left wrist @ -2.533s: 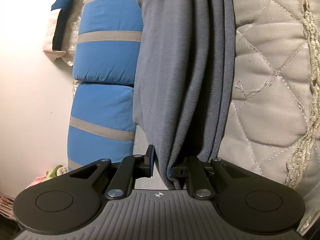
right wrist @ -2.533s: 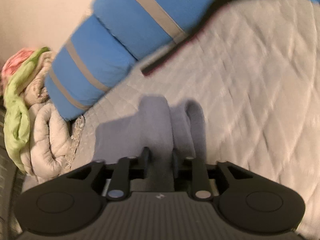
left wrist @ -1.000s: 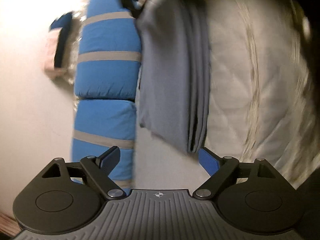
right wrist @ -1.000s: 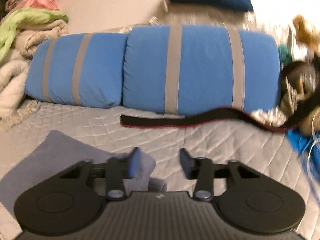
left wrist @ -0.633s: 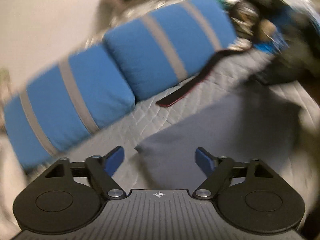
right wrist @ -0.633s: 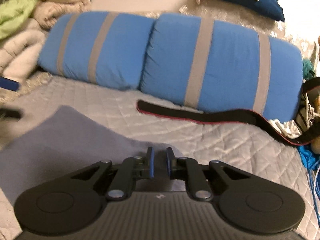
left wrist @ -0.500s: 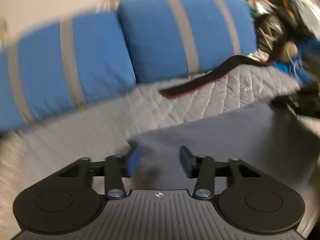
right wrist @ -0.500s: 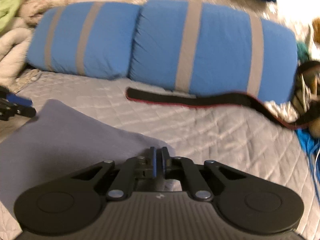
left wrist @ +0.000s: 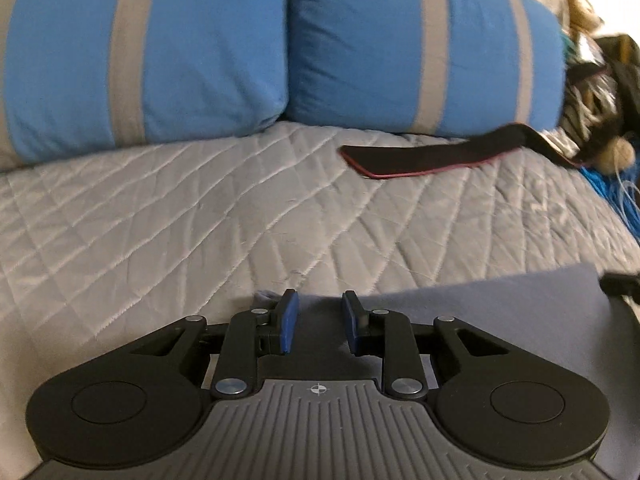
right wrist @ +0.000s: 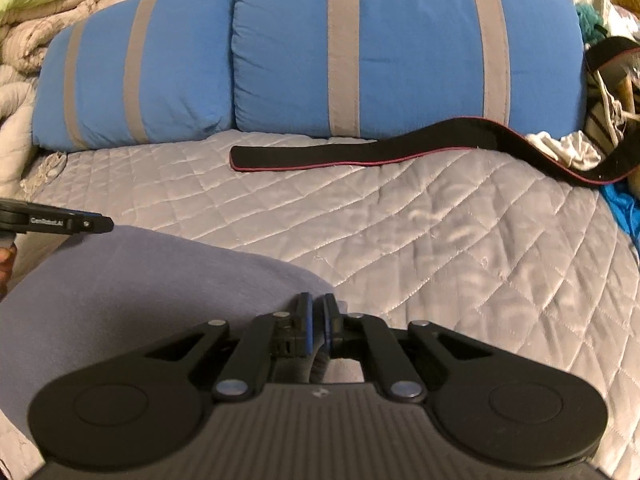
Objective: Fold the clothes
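Note:
A grey-blue garment (right wrist: 140, 292) lies spread flat on the quilted bed. In the right wrist view my right gripper (right wrist: 318, 322) is shut on the garment's near right corner, with cloth pinched between the blue pads. In the left wrist view the garment (left wrist: 500, 312) reaches from the right edge to under my left gripper (left wrist: 320, 320). Its jaws are narrowed but still open, and the garment's left corner lies between the pads. The left gripper's tip (right wrist: 92, 224) shows at the far left of the right wrist view. The right gripper (left wrist: 616, 282) peeks in at the right edge of the left wrist view.
Two blue pillows with grey stripes (right wrist: 360, 52) line the back of the grey quilted bedspread (right wrist: 440, 232). A black strap with red edging (right wrist: 360, 154) lies in front of them. Piled blankets (right wrist: 36, 8) sit at the back left, mixed clutter (right wrist: 612, 80) at the right.
The left gripper let go of the hanging garment, which now lies flat on the bed. Both grippers came down to its near corners; the right shut on one, the left jaws narrowed.

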{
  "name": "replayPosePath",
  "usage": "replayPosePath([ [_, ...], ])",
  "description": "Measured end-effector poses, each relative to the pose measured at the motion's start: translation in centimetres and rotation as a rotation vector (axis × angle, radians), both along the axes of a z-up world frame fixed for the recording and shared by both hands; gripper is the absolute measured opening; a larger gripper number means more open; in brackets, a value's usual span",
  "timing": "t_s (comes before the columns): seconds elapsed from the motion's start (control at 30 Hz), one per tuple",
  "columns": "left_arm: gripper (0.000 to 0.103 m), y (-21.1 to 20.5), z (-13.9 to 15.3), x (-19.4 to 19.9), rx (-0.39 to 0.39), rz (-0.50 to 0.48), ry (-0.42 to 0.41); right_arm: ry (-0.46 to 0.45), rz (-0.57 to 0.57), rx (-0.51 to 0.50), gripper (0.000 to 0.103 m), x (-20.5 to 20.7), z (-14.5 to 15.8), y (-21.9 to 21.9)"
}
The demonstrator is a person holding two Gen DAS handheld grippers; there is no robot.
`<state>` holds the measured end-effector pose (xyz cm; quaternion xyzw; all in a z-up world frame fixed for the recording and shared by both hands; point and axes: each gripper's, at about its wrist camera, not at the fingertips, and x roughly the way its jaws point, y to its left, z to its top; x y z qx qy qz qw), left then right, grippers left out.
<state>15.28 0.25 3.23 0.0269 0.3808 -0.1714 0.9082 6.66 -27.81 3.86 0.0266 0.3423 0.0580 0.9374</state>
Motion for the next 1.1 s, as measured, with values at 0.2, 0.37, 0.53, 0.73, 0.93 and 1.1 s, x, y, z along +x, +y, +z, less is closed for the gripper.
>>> replayPosePath([
  [0.2,0.022,0.9,1.5,-1.0,0.008,0.057,-0.011,-0.010,-0.024,-0.003,0.022,-0.7,0.2,-0.1],
  [0.37,0.022,1.9,3.2,-4.9,-0.037,0.039,-0.034,-0.084,-0.055,-0.002,0.013,-3.1,1.1,-0.2],
  [0.53,0.022,2.0,2.6,-9.2,-0.038,0.000,-0.032,-0.075,-0.023,0.040,0.013,-6.0,0.8,0.9],
  [0.73,0.022,1.8,1.5,-12.6,0.023,0.021,-0.040,-0.044,-0.061,0.027,0.012,-8.2,0.5,1.5],
  [0.93,0.022,1.6,1.5,-15.9,0.069,0.038,-0.059,-0.052,-0.066,0.041,0.011,-11.7,0.8,2.1],
  [1.1,0.023,1.5,1.1,-18.4,0.126,0.025,-0.067,-0.008,-0.114,0.025,0.013,-13.3,0.5,2.5],
])
